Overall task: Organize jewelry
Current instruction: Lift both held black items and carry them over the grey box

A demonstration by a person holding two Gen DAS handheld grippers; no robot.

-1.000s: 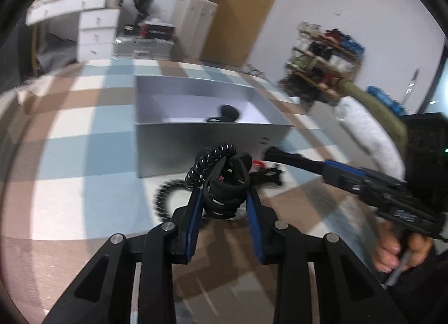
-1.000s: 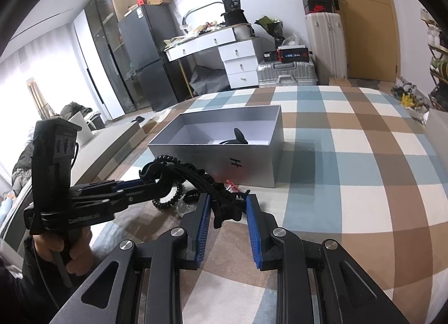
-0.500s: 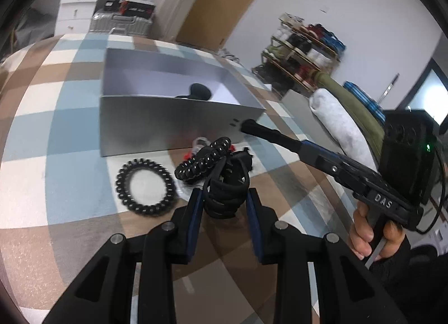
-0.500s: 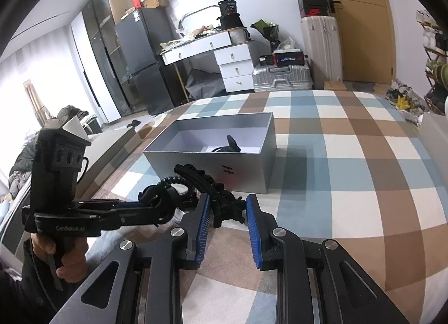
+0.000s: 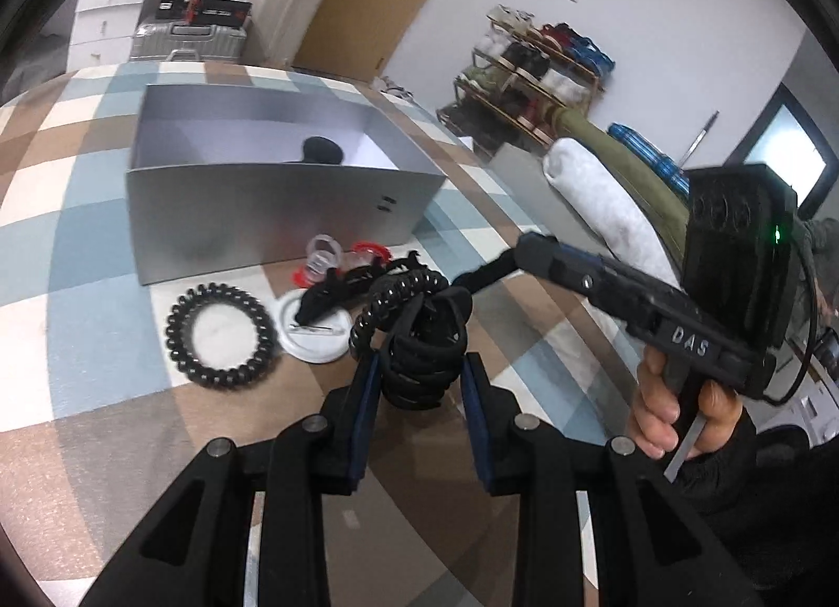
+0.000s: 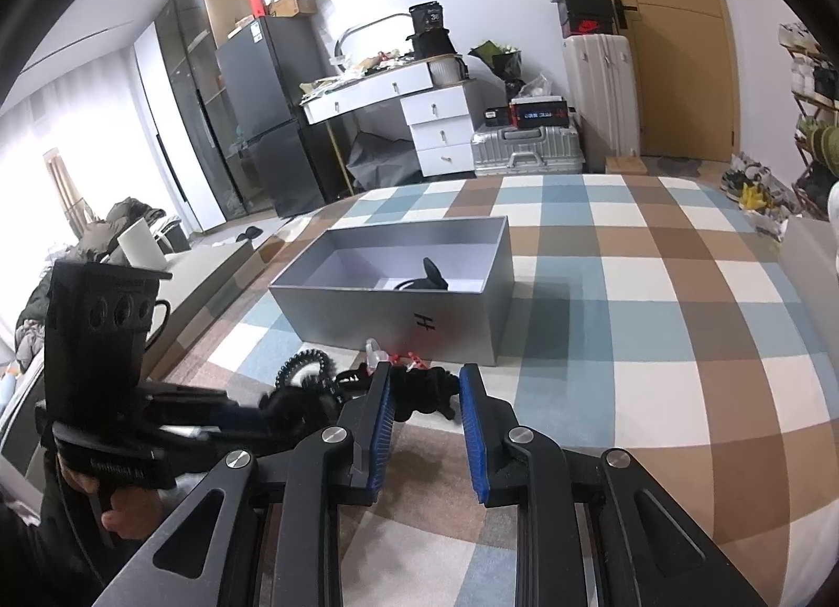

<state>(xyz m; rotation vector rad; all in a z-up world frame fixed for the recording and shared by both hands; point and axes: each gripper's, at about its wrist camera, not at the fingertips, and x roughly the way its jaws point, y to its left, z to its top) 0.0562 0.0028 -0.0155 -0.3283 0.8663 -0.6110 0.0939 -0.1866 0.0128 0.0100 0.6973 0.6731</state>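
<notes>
Two claws clamp one tangle of black hair ties [image 5: 419,360] — left claw [image 5: 419,387] & right claw [image 6: 426,400] — just before grey box [image 6: 367,313].

A checked rug [image 6: 655,303] in blue, brown and white covers the floor. Beyond its far edge stands a white desk [image 6: 388,83] with drawers, its top cluttered. A silver suitcase [image 6: 527,151] lies flat beside the drawers, and a tall white suitcase [image 6: 600,93] stands upright next to a wooden door [image 6: 676,46]. A dark refrigerator [image 6: 262,109] stands left of the desk. Off the rug's right edge, a shoe rack [image 5: 529,77] stands against the white wall.
</notes>
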